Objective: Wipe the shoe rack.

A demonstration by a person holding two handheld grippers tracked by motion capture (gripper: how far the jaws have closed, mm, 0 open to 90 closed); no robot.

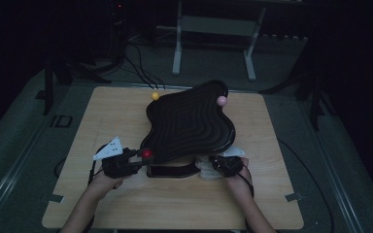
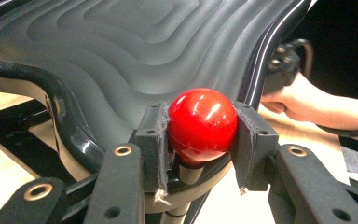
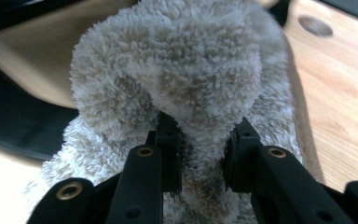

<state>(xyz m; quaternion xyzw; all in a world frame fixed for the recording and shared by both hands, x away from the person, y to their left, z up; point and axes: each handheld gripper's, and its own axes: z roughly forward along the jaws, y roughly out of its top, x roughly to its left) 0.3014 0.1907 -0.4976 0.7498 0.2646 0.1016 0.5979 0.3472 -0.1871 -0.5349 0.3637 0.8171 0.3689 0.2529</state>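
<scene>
High view first: a black wavy tray sits tilted on its stand in the middle of the wooden desk, ridged in stepped contours like a topographic map. Three coloured knobs stick out from its edge: a yellow ball at the far left, a pink ball at the far right, and a red ball at the near left corner.

The left claw is clamped on that red ball. From the left gripper view the grip is plain: the red ball is squeezed between both padded fingers, with its short stem dropping below into the tray's rim, and the ridged tray surface rises behind it.

The right claw sits at the tray's near right edge, touching a pale fluffy cloth that lies on the desk just under the rim. In the right gripper view the claw is pinched on a fold of this grey-beige fleecy cloth, which bunches up above the jaws. Bare desk wood shows to the right of it, and the dark tray stand lies to the left.
</scene>
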